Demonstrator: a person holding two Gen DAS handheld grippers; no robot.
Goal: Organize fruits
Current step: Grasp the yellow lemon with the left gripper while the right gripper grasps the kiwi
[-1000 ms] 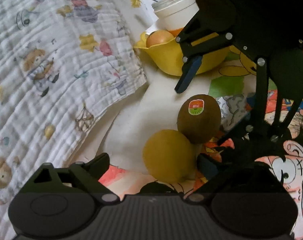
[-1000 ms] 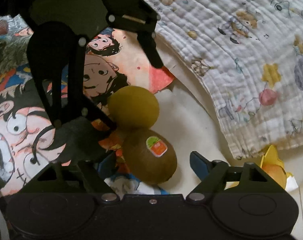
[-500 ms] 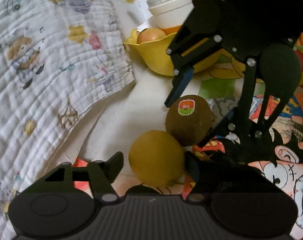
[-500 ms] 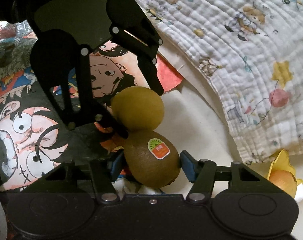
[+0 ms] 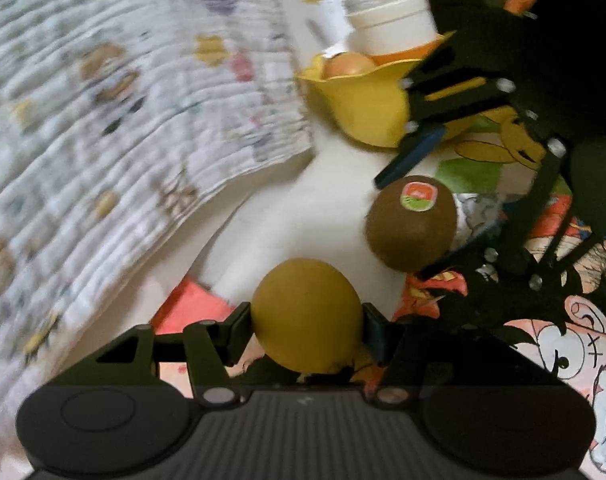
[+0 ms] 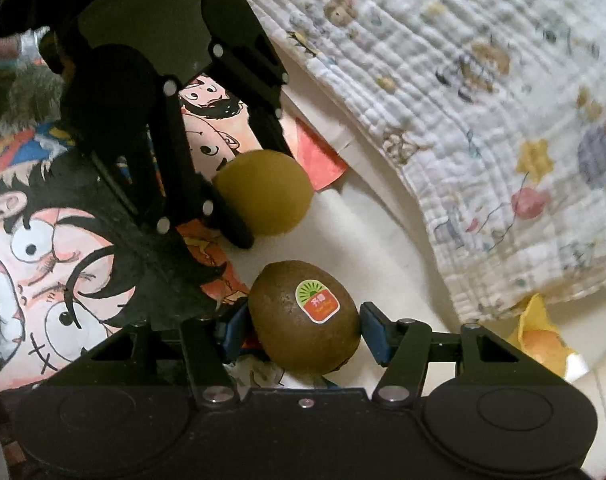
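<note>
A smooth yellow-green round fruit (image 5: 307, 312) sits between the pads of my left gripper (image 5: 306, 322); its jaws are closing and both pads touch the fruit's sides. The same fruit (image 6: 263, 196) shows in the right wrist view inside the left gripper (image 6: 261, 190). A brown kiwi (image 6: 303, 320) with a green and red sticker is held by my right gripper (image 6: 303, 330), pads against both sides. In the left wrist view the kiwi (image 5: 411, 224) shows inside the right gripper (image 5: 415, 216). The two fruits are a little apart.
A yellow bowl (image 5: 363, 112) holding an orange-toned fruit (image 5: 347, 65) stands behind, with a white jar (image 5: 391, 24) beyond it. A white printed blanket (image 5: 123, 120) lies to the left, and a cartoon-print cloth (image 5: 575, 340) to the right. The bowl's rim (image 6: 537, 320) shows in the right wrist view.
Both grippers' jaws have come in from wide apart onto their fruits. The yellow fruit and the kiwi, which touched before, now stand apart.
</note>
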